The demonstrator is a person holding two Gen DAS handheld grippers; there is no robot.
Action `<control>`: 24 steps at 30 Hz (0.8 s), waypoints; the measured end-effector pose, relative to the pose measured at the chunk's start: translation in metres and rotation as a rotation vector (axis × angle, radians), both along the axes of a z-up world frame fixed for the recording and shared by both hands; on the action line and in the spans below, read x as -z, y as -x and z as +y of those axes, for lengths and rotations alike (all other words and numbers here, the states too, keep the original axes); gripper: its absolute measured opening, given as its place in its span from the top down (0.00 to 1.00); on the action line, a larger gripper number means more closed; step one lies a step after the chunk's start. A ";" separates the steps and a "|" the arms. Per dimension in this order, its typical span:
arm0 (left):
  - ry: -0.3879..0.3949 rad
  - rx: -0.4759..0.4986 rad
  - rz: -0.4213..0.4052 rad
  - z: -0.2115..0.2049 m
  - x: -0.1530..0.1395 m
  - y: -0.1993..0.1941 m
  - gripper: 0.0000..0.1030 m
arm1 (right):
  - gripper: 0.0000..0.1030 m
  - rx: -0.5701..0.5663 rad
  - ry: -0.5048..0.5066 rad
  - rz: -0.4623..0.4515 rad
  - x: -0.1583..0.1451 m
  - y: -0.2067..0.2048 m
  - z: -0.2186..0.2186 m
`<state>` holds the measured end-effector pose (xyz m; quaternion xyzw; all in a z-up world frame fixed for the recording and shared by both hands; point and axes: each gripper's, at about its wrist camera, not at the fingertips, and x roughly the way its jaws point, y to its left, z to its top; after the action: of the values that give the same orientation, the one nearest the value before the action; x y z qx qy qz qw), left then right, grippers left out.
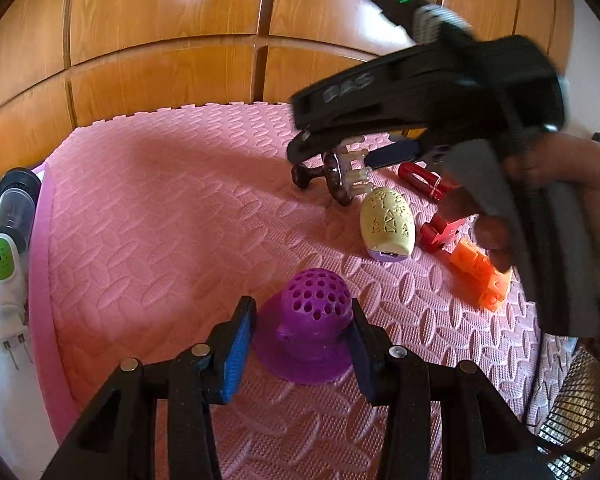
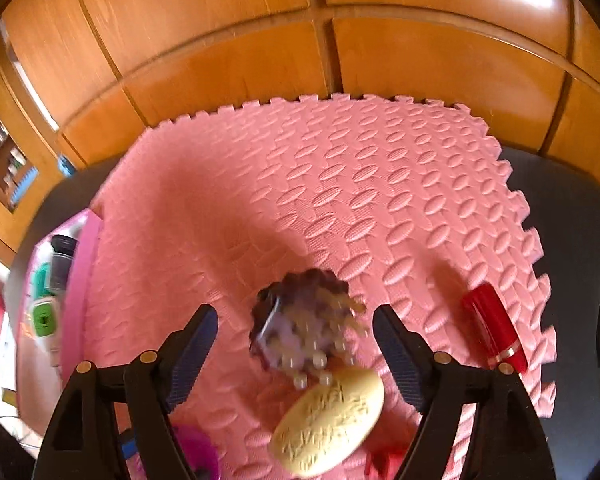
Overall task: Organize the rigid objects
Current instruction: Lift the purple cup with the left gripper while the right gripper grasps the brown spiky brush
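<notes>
The left gripper (image 1: pixel 304 332) has its jaws pinching the purple perforated dome (image 1: pixel 314 312), one blue pad (image 1: pixel 236 356) against each side of the piece, whose wide flange rests on the pink foam mat (image 1: pixel 160 220). Beyond these jaws and to their right lie a cream carved egg-shaped case (image 1: pixel 388 224), a red block (image 1: pixel 440 232) and an orange block (image 1: pixel 482 276), all on the mat.

The right gripper (image 2: pixel 296 344) stands with its jaws spread wide and nothing pressed between them. In the gap between them, blurred, lies the dark wooden massager (image 2: pixel 300 320) with pale knobs, clear of both jaws. The cream case sits just nearer than it, touching or almost touching its knobs. A red cylinder (image 2: pixel 496 328) lies outside the right jaw. Off the mat's left edge are a dark cylinder (image 1: pixel 16 208) and a white plug-in device (image 1: pixel 0 276).
</notes>
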<state>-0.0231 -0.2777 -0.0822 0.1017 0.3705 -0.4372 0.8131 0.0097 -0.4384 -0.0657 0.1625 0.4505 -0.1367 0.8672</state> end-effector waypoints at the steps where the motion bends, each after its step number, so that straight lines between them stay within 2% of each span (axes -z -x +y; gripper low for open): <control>1: 0.001 0.000 0.001 0.001 0.000 0.000 0.56 | 0.22 0.002 0.005 0.025 0.004 -0.005 -0.001; 2: 0.003 0.000 0.002 0.001 0.000 -0.001 0.56 | 0.22 0.002 0.001 0.053 0.010 -0.010 -0.002; 4: 0.005 0.000 0.003 0.001 -0.001 0.000 0.56 | 0.40 -0.006 -0.015 0.058 0.014 -0.013 -0.002; 12: 0.010 0.000 0.009 0.005 -0.003 -0.001 0.56 | 0.40 -0.022 0.010 -0.053 -0.012 0.017 0.016; 18: -0.023 -0.014 0.002 0.009 -0.006 -0.001 0.57 | 0.40 -0.048 -0.010 -0.140 -0.033 0.050 0.030; 19: -0.022 -0.019 0.003 0.012 -0.008 0.000 0.59 | 0.40 -0.046 -0.009 -0.150 -0.034 0.053 0.031; 20: -0.020 -0.017 -0.002 0.014 -0.009 0.002 0.68 | 0.40 -0.045 -0.010 -0.163 -0.035 0.059 0.031; 24: -0.038 -0.020 -0.010 0.023 -0.014 0.009 0.68 | 0.40 -0.044 -0.021 -0.185 -0.030 0.068 0.032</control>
<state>-0.0319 -0.2552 -0.0683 0.1157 0.3757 -0.4213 0.8173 -0.0579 -0.4061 -0.0355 0.1735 0.3735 -0.0974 0.9060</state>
